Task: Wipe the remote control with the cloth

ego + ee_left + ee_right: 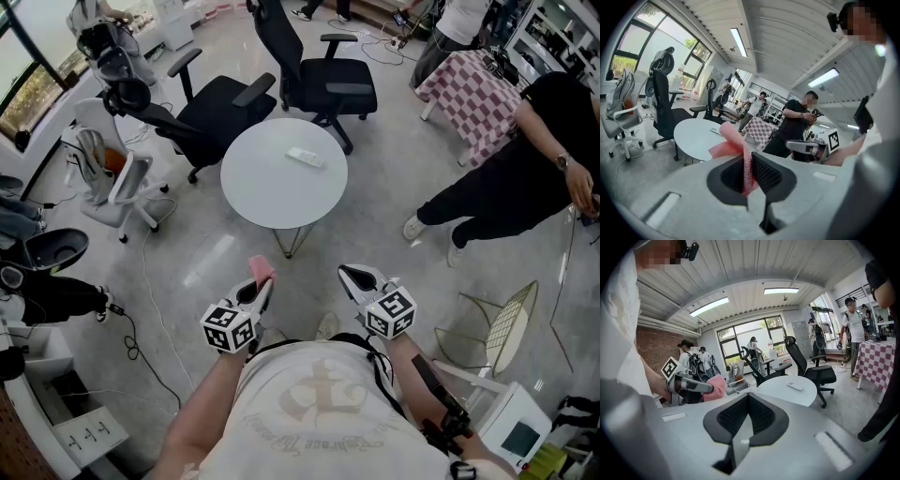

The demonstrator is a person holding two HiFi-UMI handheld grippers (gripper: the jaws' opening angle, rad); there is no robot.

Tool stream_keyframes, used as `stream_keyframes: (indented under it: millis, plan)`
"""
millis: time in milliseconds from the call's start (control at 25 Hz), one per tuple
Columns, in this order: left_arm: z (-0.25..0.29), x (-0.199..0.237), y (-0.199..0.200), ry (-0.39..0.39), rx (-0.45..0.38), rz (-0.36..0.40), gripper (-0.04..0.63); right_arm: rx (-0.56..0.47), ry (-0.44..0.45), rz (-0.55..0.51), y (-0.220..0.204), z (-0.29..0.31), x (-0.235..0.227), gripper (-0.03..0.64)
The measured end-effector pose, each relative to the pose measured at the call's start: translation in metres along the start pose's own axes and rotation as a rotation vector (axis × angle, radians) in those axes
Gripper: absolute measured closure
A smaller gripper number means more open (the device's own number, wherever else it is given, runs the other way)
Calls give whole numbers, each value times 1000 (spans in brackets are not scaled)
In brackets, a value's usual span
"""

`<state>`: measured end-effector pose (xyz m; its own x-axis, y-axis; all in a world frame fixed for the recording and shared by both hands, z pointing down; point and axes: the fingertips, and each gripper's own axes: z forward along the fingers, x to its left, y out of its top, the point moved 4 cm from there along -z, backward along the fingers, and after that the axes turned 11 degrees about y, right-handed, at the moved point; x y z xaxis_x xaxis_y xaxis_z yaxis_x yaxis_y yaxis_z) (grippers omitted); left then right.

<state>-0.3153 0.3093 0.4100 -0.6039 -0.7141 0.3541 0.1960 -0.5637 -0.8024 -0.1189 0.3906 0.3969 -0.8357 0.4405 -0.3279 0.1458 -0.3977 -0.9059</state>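
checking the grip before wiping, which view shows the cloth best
The left gripper view: the pink cloth sits centre, pinched between the jaws, its mesh weave clear. The head view shows only a small pink tuft; the right gripper view shows a pink lump.

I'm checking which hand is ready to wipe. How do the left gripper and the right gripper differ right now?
The left gripper is shut on the pink cloth; the right gripper is shut on nothing. The left gripper's pads have cloth between them, which sticks up past the jaws; the right gripper's pads meet each other. Both hang in the air short of the round white table, where the remote control lies.
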Motion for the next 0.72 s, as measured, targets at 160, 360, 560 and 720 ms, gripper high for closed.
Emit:
stream_keyframes:
  millis: [160,360,560,720]
  plan:
    - [3,-3,-2,2,3,0,568,-10,-2,0,-2,-3,-4,611]
    - [6,-6,-2,17,3,-2,568,-29,4,13,1,-4,-11,611]
    - [10,-11,-1,37,6,-7,568,-19,17,24,0,-7,-19,611]
    - [16,-18,-3,51,18,-8,568,-14,19,32,-5,-13,-27,611]
